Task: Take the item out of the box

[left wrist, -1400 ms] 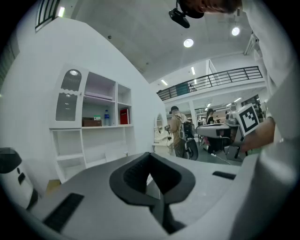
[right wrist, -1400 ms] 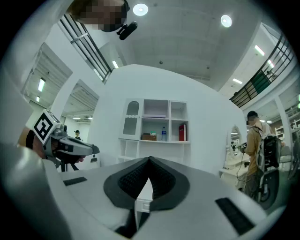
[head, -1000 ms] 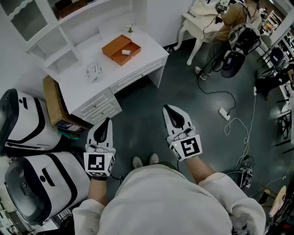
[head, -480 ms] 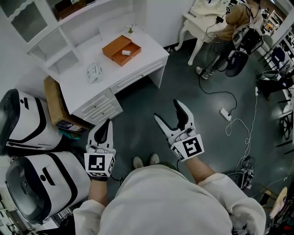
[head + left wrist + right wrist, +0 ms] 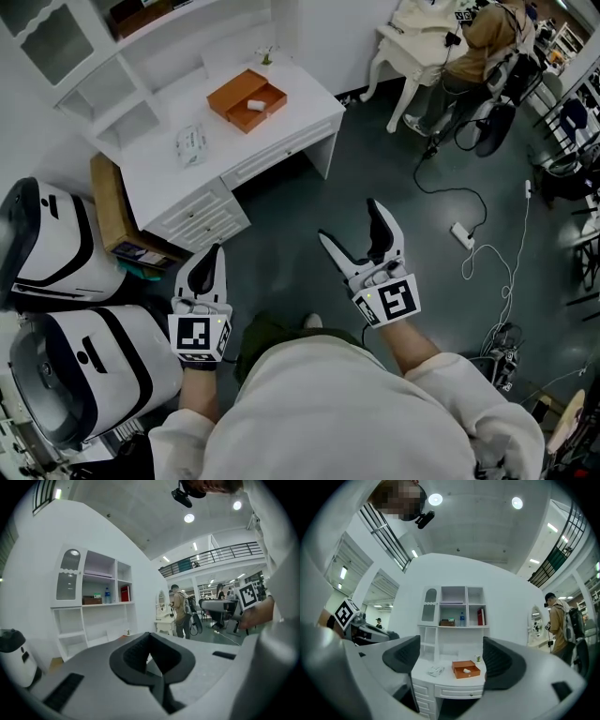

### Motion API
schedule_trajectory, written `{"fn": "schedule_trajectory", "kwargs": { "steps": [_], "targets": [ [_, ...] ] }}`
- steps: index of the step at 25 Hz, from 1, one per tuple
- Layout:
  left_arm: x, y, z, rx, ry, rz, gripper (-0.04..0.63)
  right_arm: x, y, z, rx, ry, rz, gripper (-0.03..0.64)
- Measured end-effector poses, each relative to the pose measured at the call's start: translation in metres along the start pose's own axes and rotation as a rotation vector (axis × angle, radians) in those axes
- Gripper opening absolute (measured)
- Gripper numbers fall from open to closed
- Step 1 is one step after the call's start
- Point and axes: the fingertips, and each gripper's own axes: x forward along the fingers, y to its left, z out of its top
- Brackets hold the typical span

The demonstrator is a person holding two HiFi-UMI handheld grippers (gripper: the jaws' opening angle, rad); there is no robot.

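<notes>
An open orange box (image 5: 248,100) stands on the white desk (image 5: 305,105) far ahead of me, with a small white item (image 5: 255,104) lying in its front half. In the right gripper view the box (image 5: 465,669) and the item (image 5: 467,670) show between the two pads, at a distance. My right gripper (image 5: 349,220) hangs over the dark floor, well short of the desk; its jaws are opening and hold nothing. My left gripper (image 5: 214,253) stays low at my left, shut and empty, its pads (image 5: 140,651) pressed together.
A white tissue packet (image 5: 192,145) lies on the desk left of the box. Two white-and-black machines (image 5: 56,244) and a cardboard box (image 5: 111,211) stand at my left. A power strip (image 5: 461,232) and cables lie on the floor at the right. A person (image 5: 478,37) sits at a far table.
The right gripper's jaws have gone from shut to wide apart, and it has drifted slightly right. The left gripper has barely moved. My leg now shows below the grippers.
</notes>
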Motion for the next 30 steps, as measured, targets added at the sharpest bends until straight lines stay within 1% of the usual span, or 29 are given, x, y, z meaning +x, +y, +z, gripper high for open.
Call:
{"fn": "schedule_trajectory", "kwargs": {
  "steps": [6,12,19,23,30],
  "targets": [
    [0.015,0.009,-0.009,-0.012,0.009,0.008,0.005,0.013,-0.008,-0.010,-0.007,0.011,0.014,0.394],
    [0.063,0.040,-0.020,-0.031,-0.002,-0.011,0.005,0.058,-0.021,-0.027,-0.035,0.027,0.010,0.394],
    [0.143,0.102,-0.022,-0.053,-0.010,-0.042,0.005,0.140,-0.050,-0.043,-0.071,0.051,-0.016,0.393],
    [0.190,0.142,-0.021,-0.063,-0.006,-0.068,0.005,0.200,-0.064,-0.055,-0.074,0.072,-0.031,0.393],
    [0.254,0.221,-0.024,-0.070,0.015,-0.099,0.005,0.304,-0.078,-0.075,-0.081,0.105,-0.057,0.391]
  ]
}}
